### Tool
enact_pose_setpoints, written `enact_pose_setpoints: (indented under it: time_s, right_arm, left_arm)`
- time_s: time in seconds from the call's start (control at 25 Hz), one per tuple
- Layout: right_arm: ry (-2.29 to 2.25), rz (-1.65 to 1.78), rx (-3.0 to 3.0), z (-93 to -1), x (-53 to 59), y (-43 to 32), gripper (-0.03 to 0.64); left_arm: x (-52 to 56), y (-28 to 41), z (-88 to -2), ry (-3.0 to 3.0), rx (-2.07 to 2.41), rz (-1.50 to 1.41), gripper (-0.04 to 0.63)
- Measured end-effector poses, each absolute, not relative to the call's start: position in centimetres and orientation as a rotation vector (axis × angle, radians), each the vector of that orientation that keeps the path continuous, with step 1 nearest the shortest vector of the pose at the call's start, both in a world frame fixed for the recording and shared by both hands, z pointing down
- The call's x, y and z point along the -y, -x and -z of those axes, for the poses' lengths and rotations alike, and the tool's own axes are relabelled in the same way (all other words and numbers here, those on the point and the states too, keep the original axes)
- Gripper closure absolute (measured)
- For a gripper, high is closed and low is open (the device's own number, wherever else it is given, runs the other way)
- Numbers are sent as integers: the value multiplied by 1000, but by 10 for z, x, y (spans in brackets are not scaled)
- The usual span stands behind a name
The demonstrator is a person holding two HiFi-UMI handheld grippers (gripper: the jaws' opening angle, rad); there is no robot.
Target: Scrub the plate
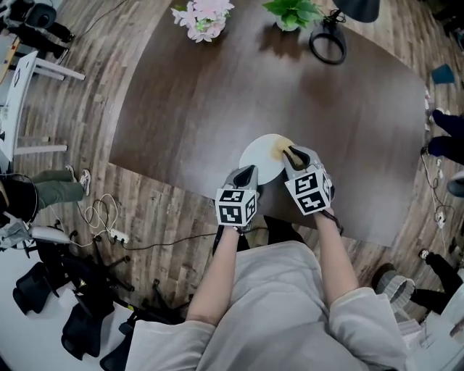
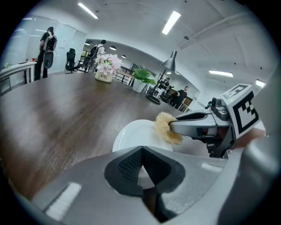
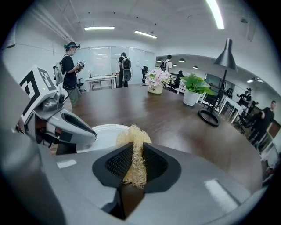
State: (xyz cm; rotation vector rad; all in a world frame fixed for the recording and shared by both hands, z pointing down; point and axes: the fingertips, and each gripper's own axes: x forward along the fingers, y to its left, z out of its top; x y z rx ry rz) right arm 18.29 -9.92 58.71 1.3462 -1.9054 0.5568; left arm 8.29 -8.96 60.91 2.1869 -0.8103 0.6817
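Observation:
A white plate (image 1: 261, 161) lies near the front edge of the dark wooden table (image 1: 217, 94). My left gripper (image 1: 249, 172) is shut on the plate's near rim; in the left gripper view the plate (image 2: 131, 137) runs in between the jaws of the left gripper (image 2: 142, 166). My right gripper (image 1: 291, 153) is shut on a pale yellow fibrous scrubber (image 1: 281, 147), which rests over the plate's right edge. In the right gripper view the scrubber (image 3: 134, 139) sticks out from the right gripper (image 3: 134, 154), with the plate (image 3: 104, 132) just beyond it.
At the table's far side stand a pink flower pot (image 1: 204, 18), a green plant (image 1: 293, 13) and a black lamp base (image 1: 328, 45). Cables and a power strip (image 1: 109, 232) lie on the floor to the left. People stand in the background (image 3: 70, 70).

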Motion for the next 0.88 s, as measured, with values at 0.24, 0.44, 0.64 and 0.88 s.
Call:
enact_pose_setpoints:
  time_s: [0.24, 0.44, 0.64, 0.88]
  right_arm:
    - [-1385, -577, 1862, -584, 90, -182, 528]
    - [-1418, -583, 1831, -585, 87, -175, 528]
    - [-1456, -595, 1790, -585, 78, -166, 527]
    - [-1496, -592, 1758, -583, 69, -153, 526]
  left_arm:
    - [84, -76, -599, -2262, 721, -696, 594]
    - [92, -62, -594, -2311, 699, -720, 594]
    - [91, -50, -594, -2334, 655, -741, 594]
    - [86, -39, -594, -2337, 599, -761, 594]
